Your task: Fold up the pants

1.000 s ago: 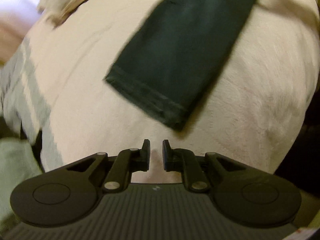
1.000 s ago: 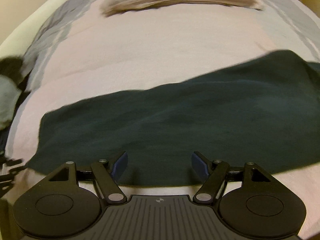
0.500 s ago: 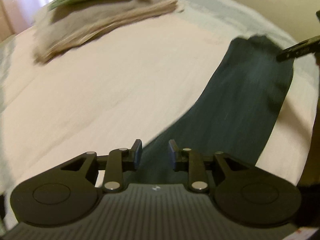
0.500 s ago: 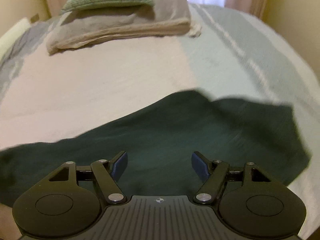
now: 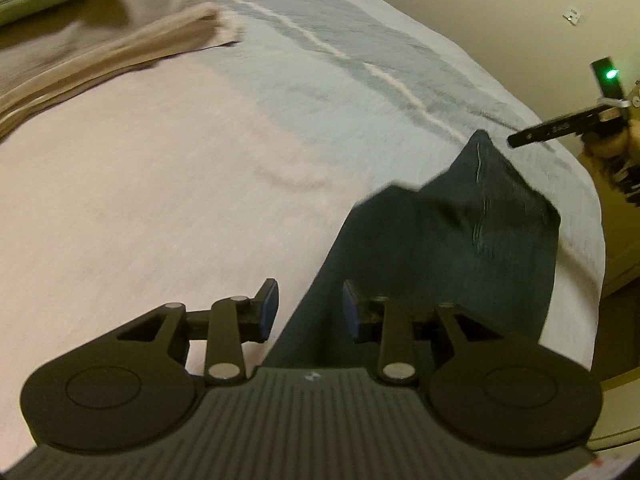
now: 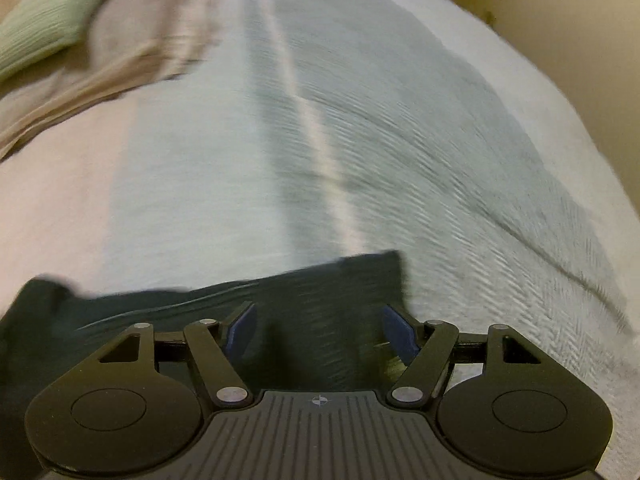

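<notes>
So my left gripper (image 5: 306,307) has its jaws partly spread with nothing pinched between them, just hanging over the near edge of the dark green pants (image 5: 440,248). The right gripper (image 6: 320,330) is spread a good bit wider, also holding nothing, sitting low over the other end of the same garment (image 6: 280,312). In the left view you can catch the right gripper's tip (image 5: 560,128) poking in from the far side, just past where the fabric peaks up. As for progress, I'd say we're early to mid: the pants look like one narrow strip, so my guess is the legs are already laid on each other, but the lengthwise folds aren't done, and the far end is rumpled into a little ridge instead of lying flat. The long axis runs across the foot of the bed (image 5: 200,160), from my left gripper toward the right one, along the near edge. I can't tell which end is the waistband, too blurry. Pillows (image 6: 60,32) are stacked well apart at the head end.
</notes>
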